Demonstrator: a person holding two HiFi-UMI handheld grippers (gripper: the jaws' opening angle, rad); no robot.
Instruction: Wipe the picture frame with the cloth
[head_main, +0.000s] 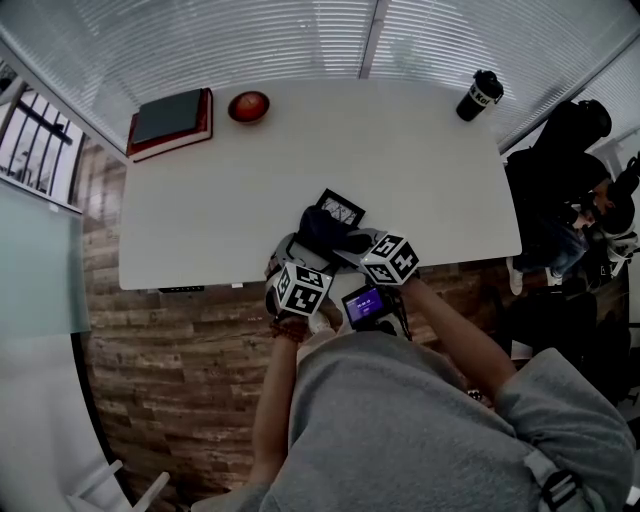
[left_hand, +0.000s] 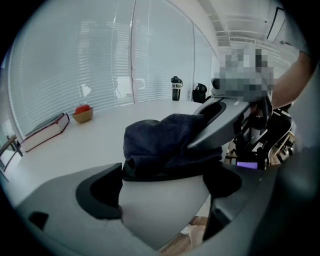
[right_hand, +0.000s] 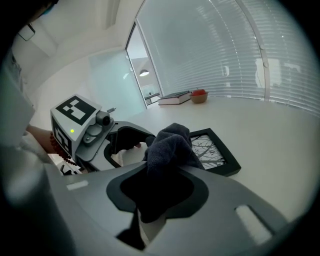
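A black picture frame (right_hand: 214, 151) lies flat on the white table (head_main: 220, 210), just beyond both grippers; the head view shows it near the front edge (head_main: 341, 208). A dark blue cloth (right_hand: 169, 150) is bunched up beside it. My right gripper (right_hand: 160, 192) is shut on the cloth, which hangs down between its jaws. My left gripper (left_hand: 165, 176) faces it with its jaws wide apart. The cloth (left_hand: 162, 142) rests against the left gripper's tips, and one right jaw lies over it. The frame's near edge is hidden by the cloth.
At the table's far left lie a closed book (head_main: 170, 120) and a small bowl with something red (head_main: 248, 105). A black tumbler (head_main: 480, 95) stands at the far right corner. A person sits off the right end (head_main: 570, 190). Window blinds run behind the table.
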